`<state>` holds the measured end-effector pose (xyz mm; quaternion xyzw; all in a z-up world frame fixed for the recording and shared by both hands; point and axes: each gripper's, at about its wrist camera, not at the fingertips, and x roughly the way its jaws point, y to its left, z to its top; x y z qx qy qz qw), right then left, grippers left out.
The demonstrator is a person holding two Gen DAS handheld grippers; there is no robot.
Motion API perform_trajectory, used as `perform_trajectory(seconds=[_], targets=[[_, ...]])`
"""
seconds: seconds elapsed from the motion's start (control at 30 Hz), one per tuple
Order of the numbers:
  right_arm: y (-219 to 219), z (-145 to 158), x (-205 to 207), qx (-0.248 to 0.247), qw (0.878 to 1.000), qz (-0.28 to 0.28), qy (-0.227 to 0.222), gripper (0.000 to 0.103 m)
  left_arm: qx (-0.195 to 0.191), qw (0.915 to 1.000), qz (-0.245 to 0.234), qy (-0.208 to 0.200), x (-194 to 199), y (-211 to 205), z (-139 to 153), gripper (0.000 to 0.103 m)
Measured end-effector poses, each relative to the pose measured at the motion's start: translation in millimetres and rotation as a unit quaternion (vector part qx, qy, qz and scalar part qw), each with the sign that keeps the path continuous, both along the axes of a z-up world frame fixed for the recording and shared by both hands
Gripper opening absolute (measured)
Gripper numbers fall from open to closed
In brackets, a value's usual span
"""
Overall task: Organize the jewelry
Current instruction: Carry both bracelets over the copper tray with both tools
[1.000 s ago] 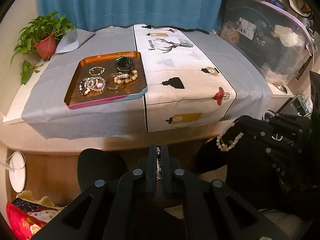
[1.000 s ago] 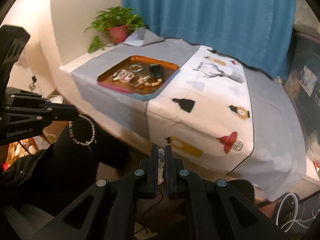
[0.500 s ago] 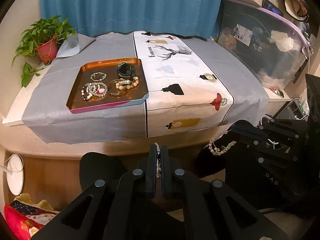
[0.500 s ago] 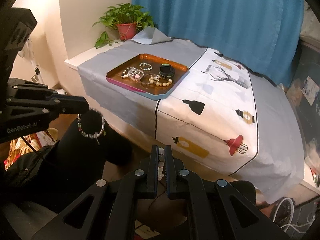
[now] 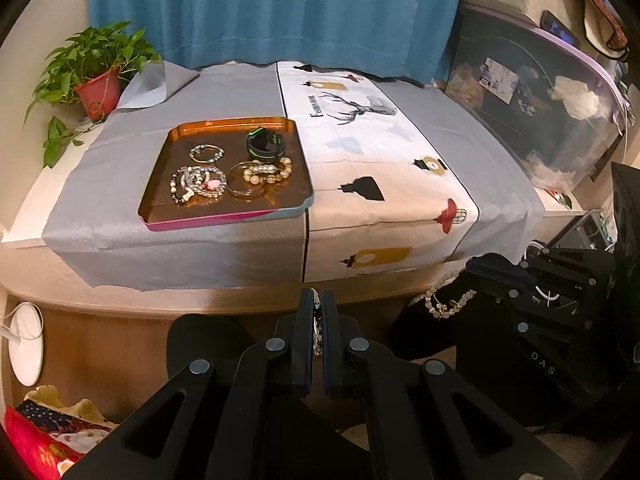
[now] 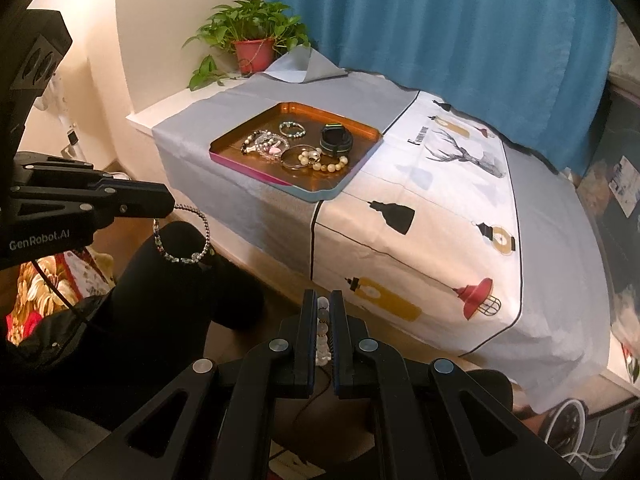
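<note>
**Both grippers hold bracelets off the front of the desk**

The left gripper [image 5: 317,300] has its fingers closed almost together on a thin beaded bracelet [image 6: 182,236], which hangs as a loop from the fingertips in the right wrist view. The right gripper [image 6: 323,304] is likewise pinched tight on a pale pearl bracelet [image 5: 446,300], its beads showing in the narrow slit between the fingers. Both grippers hang in front of the desk's front edge, below its top, and well apart from the tray [image 5: 224,222].

The orange tray sits on the gray cloth [image 5: 96,184] toward the left half of the desk, with its right edge at the seam of the white printed cloth [image 5: 384,168]. In it lie a dark watch [image 5: 265,145] near the back right corner, a small beaded bracelet [image 5: 206,153] toward the back, a tangle of bracelets [image 5: 198,184] at the front left, and a chunky pearl bracelet [image 5: 268,171] over a thin bangle at the front right. A potted plant [image 5: 96,80] stands at the desk's back left corner, before a blue curtain [image 5: 280,12].
</note>
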<state>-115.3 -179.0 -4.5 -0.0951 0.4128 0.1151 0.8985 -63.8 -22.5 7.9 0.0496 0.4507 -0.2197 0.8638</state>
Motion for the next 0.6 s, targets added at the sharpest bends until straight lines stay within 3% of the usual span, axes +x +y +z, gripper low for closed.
perform_trajectory(seconds=[0.33, 0.6], targets=[[12.1, 5.0, 50.7, 0.003, 1.0, 0.013, 0.002, 0.006, -0.01, 0.9998, 0.015, -0.009, 49.8, 15.7, 10.6, 0.001], [21.6, 14.2, 114.2, 0.014, 1.0, 0.022, -0.012, 0.006, -0.019, 0.9992, 0.033, -0.013, 109.3, 22.7, 11.8, 0.001]])
